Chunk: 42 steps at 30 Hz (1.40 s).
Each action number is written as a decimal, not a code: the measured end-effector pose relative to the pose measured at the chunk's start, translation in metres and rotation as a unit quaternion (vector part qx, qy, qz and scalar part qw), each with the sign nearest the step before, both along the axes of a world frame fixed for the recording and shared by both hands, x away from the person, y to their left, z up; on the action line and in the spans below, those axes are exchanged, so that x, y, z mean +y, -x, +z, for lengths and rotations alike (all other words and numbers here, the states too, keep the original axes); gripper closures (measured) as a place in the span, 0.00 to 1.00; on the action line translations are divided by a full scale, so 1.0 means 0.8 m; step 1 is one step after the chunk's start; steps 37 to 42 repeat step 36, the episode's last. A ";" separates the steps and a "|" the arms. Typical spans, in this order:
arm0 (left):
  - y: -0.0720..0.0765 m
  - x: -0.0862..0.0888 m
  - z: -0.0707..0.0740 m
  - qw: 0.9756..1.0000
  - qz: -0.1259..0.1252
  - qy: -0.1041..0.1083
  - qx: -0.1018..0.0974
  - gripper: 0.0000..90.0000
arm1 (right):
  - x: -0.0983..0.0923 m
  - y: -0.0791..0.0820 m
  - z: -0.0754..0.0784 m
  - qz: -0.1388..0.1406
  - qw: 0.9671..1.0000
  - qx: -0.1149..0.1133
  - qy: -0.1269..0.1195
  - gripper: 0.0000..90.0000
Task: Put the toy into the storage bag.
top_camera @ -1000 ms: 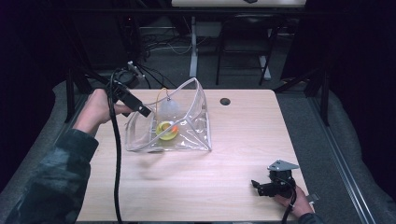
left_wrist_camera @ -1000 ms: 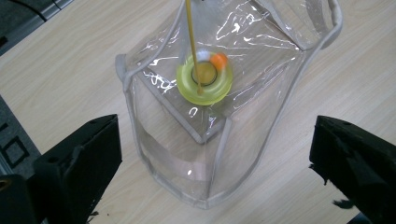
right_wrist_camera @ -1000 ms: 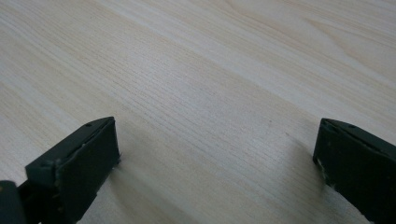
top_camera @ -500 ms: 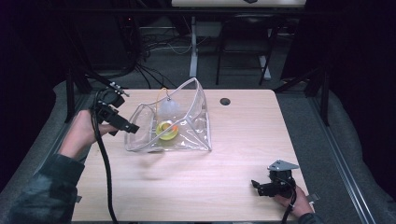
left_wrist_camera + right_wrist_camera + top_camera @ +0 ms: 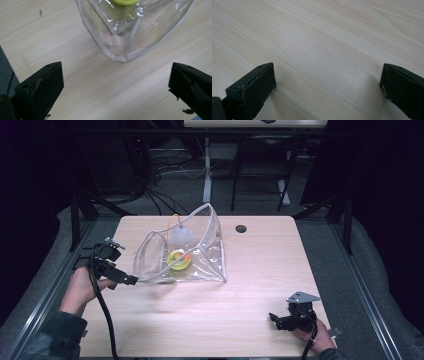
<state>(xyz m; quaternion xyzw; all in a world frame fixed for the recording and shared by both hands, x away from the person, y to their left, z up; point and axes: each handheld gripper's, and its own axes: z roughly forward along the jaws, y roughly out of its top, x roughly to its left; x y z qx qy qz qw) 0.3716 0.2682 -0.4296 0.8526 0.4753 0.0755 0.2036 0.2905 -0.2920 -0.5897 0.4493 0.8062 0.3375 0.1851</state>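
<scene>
The clear pouch stands open on the bench, with a yellow-green thing, maybe a lid, inside. The left hand-held gripper is just beside the pouch's corner, its jaws wide apart and holding nothing. The right hand-held gripper rests well apart, also spread and empty.

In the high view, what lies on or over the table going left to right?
left gripper → clear bag with a yellow-green item inside → dark round hole in the table → right gripper
</scene>
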 end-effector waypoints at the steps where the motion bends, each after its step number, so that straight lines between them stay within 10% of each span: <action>1: 0.001 0.001 -0.007 1.000 0.002 0.004 0.002 0.00 | 0.000 0.000 0.000 0.000 1.000 0.000 0.000 0.00; 22: 0.024 0.005 -0.124 0.999 0.016 0.039 0.031 0.00 | 0.000 0.000 0.000 -0.001 1.000 -0.001 0.000 0.00; 42: 0.028 0.011 -0.152 0.999 0.038 0.026 0.021 0.00 | 0.000 0.000 0.000 0.000 1.000 0.000 0.000 0.00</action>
